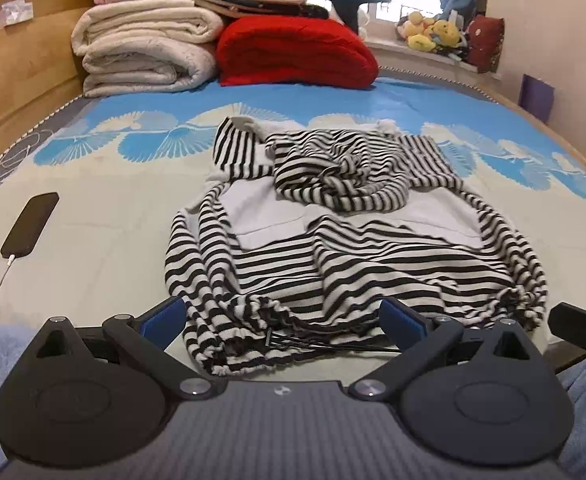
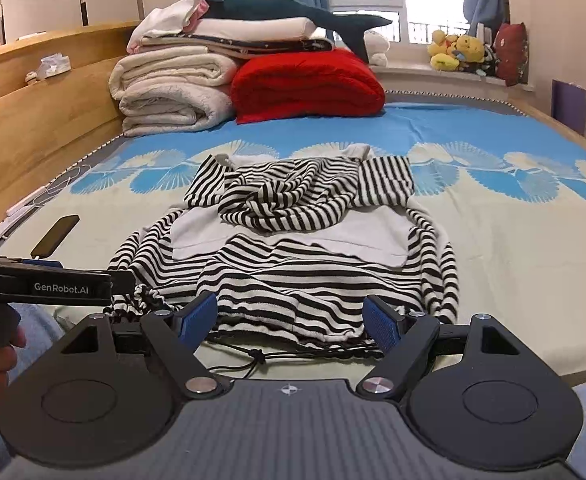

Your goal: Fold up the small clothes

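A black-and-white striped hooded top [image 1: 345,236] lies on the bed [image 1: 113,224], its hood bunched at the far end and its gathered hem and drawstring nearest me. It also shows in the right wrist view [image 2: 293,256]. My left gripper [image 1: 283,316] is open and empty, its jaws wide apart over the hem's left part. My right gripper [image 2: 291,316] is open and empty, just short of the hem's right part. The left gripper's body [image 2: 45,284] shows at the left of the right wrist view.
A black phone [image 1: 31,224] on a white cable lies on the bed to the left. Folded cream blankets [image 1: 145,52] and a red quilt [image 1: 293,52] are stacked at the far end. A wooden headboard [image 1: 17,60] runs along the left. Plush toys [image 1: 433,32] sit on the windowsill.
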`<action>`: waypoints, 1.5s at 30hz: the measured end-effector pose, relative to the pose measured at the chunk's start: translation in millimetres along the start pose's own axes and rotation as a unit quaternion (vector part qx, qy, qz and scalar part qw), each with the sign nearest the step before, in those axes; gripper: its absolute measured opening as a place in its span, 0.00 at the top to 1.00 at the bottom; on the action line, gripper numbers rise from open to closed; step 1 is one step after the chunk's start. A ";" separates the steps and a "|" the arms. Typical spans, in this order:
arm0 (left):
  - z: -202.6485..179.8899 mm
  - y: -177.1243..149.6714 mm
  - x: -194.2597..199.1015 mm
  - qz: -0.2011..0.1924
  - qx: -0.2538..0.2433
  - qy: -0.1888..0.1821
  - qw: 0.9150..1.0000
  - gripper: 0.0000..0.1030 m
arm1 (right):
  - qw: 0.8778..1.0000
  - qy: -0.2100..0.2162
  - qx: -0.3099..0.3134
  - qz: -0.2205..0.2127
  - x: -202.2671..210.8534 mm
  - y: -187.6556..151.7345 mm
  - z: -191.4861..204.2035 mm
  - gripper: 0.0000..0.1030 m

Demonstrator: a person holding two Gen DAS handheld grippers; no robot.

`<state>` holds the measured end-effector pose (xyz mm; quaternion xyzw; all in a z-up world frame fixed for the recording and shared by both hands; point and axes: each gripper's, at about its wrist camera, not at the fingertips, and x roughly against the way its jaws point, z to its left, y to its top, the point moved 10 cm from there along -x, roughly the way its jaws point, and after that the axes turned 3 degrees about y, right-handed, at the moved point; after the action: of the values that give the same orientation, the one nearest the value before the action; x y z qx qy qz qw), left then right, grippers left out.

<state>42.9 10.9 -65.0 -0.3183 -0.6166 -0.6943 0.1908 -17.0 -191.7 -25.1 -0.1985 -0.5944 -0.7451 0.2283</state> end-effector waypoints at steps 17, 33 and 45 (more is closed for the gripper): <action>-3.3 42.7 -31.9 -0.031 -0.071 0.009 0.997 0.00 | 1.000 -0.010 -0.003 0.006 -11.9 -0.5 -8.0 0.22; 43.0 75.6 -119.2 0.025 0.004 0.023 0.999 0.00 | 0.988 -0.083 -0.124 0.045 -98.8 7.0 -140.3 0.21; 81.8 -14.6 -165.9 0.113 0.009 0.023 0.993 0.00 | 0.971 -0.104 -0.172 0.134 -150.6 -45.9 -180.1 0.21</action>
<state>170.3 72.1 -185.0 -0.3684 -0.5786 -0.6694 0.2852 75.1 -343.1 -185.6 -0.3887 -0.4461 -0.7739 0.2255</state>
